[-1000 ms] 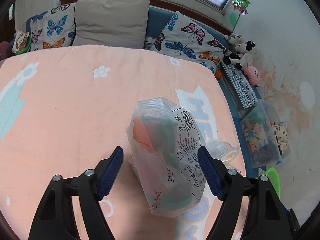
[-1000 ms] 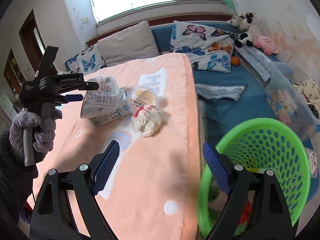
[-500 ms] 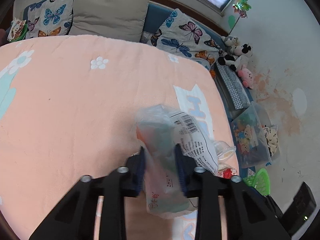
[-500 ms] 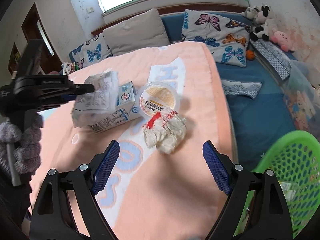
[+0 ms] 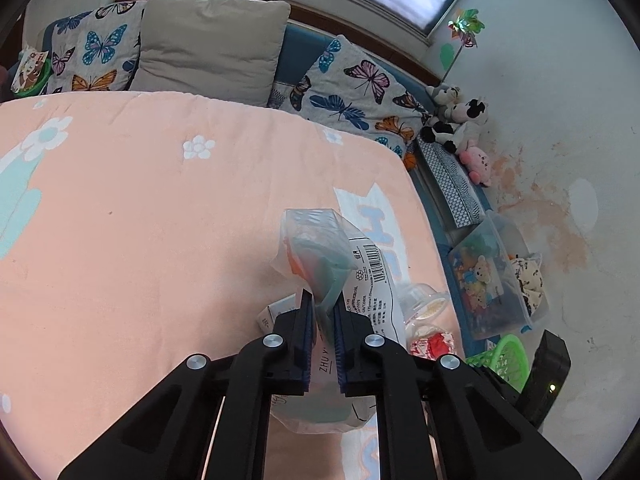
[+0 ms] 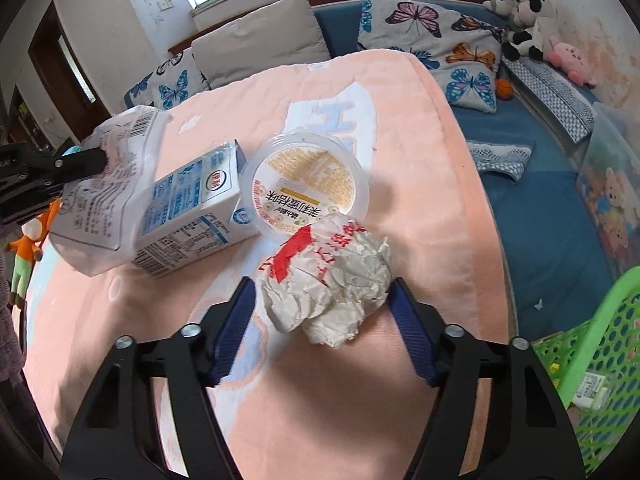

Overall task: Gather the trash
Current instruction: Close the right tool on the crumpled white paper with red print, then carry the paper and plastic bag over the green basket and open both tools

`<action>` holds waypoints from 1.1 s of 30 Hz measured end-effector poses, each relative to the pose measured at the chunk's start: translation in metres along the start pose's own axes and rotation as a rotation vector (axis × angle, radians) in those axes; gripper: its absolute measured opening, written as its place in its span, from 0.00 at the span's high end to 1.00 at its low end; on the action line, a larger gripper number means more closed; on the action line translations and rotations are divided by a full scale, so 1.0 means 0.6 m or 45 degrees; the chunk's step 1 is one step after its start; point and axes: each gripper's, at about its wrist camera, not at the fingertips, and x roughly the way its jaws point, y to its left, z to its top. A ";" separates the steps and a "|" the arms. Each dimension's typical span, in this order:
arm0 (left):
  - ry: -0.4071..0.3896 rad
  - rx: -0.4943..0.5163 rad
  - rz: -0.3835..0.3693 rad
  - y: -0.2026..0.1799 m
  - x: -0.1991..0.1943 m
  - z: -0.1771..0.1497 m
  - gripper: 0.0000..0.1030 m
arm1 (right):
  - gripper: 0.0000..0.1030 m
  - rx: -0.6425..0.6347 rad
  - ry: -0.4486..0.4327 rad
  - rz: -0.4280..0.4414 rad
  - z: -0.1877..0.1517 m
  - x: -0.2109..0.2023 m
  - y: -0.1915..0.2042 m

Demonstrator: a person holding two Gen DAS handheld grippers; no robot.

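**Two grippers at work on bed litter**

On the peach blanket [image 6: 400, 152] covering the bed, several pieces of trash lie clustered near its right edge. The left gripper [image 5: 323, 312] has its fingers clenched on a translucent plastic bag [image 5: 320, 248] printed with a barcode; the blue pads pinch the film tight, and the bag bulges out ahead of them and hangs below. In the right wrist view the same bag [image 6: 108, 184] shows at the left, pinched by a black fingertip, with its lower end just beside a blue-and-white milk carton [image 6: 192, 212] that lies on its side.

Touching the carton's right end is a round clear plastic lid [image 6: 308, 184] with yellow printing, flat on the blanket. A crumpled white paper wrapper [image 6: 328, 280] with red lettering lies just in front of the lid, overlapping its near rim. The right gripper [image 6: 322, 308] straddles this wrapper: its fingers are closing, with the wrapper between them, the right pad at or against the paper's edge and the left pad a little apart from it.

A green plastic basket [image 6: 592, 344] stands off the bed at the lower right, with some scraps inside. Butterfly-print pillows [image 6: 432, 24] and plush toys [image 6: 528, 20] line the far side.
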 end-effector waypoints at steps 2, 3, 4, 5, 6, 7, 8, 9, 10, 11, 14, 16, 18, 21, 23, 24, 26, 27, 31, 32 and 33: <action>-0.005 0.008 -0.005 -0.003 -0.006 -0.003 0.92 | 0.45 0.011 -0.003 0.009 0.000 -0.007 -0.004; -0.005 0.012 -0.007 -0.005 -0.008 -0.005 0.92 | 0.46 0.015 -0.011 0.011 -0.002 -0.012 -0.005; -0.005 0.018 -0.011 -0.008 -0.012 -0.006 0.92 | 0.47 0.018 -0.022 0.013 -0.003 -0.018 -0.004; -0.008 0.025 -0.015 -0.010 -0.015 -0.007 0.92 | 0.47 0.022 -0.030 0.017 -0.005 -0.024 -0.005; -0.013 0.035 -0.016 -0.013 -0.020 -0.009 0.92 | 0.47 0.025 -0.036 0.021 -0.008 -0.032 -0.006; -0.018 0.044 -0.017 -0.016 -0.026 -0.011 0.92 | 0.47 0.024 -0.039 0.022 -0.012 -0.039 -0.005; -0.021 0.051 -0.019 -0.016 -0.031 -0.013 0.92 | 0.47 0.021 -0.042 0.022 -0.014 -0.045 -0.003; -0.026 0.059 -0.024 -0.020 -0.037 -0.015 0.92 | 0.47 0.016 -0.046 0.022 -0.017 -0.053 -0.001; -0.030 0.065 -0.031 -0.024 -0.043 -0.017 0.92 | 0.47 0.010 -0.053 0.019 -0.023 -0.063 0.001; -0.033 0.069 -0.035 -0.026 -0.048 -0.019 0.92 | 0.47 0.008 -0.062 0.020 -0.028 -0.074 0.002; -0.040 0.091 -0.056 -0.040 -0.064 -0.026 0.92 | 0.47 0.008 -0.086 0.018 -0.044 -0.105 0.003; -0.041 0.114 -0.068 -0.053 -0.074 -0.034 0.92 | 0.47 0.010 -0.101 0.010 -0.055 -0.126 0.003; -0.039 0.130 -0.087 -0.067 -0.080 -0.042 0.92 | 0.47 0.016 -0.114 0.003 -0.063 -0.145 -0.001; -0.038 0.156 -0.116 -0.087 -0.088 -0.056 0.92 | 0.47 0.027 -0.139 -0.019 -0.081 -0.179 -0.012; -0.029 0.178 -0.136 -0.105 -0.092 -0.067 0.92 | 0.47 0.040 -0.155 -0.038 -0.094 -0.198 -0.021; -0.027 0.186 -0.143 -0.110 -0.093 -0.070 0.92 | 0.47 0.050 -0.160 -0.046 -0.100 -0.207 -0.025; -0.021 0.211 -0.170 -0.131 -0.095 -0.081 0.92 | 0.47 0.070 -0.171 -0.063 -0.112 -0.223 -0.039; -0.018 0.221 -0.179 -0.139 -0.096 -0.086 0.92 | 0.47 0.085 -0.176 -0.074 -0.122 -0.234 -0.049; 0.001 0.269 -0.220 -0.182 -0.095 -0.107 0.92 | 0.47 0.129 -0.183 -0.127 -0.156 -0.268 -0.085; 0.005 0.279 -0.227 -0.190 -0.094 -0.110 0.92 | 0.47 0.141 -0.184 -0.146 -0.165 -0.276 -0.096; 0.012 0.297 -0.239 -0.206 -0.092 -0.117 0.92 | 0.46 0.150 -0.185 -0.160 -0.171 -0.282 -0.104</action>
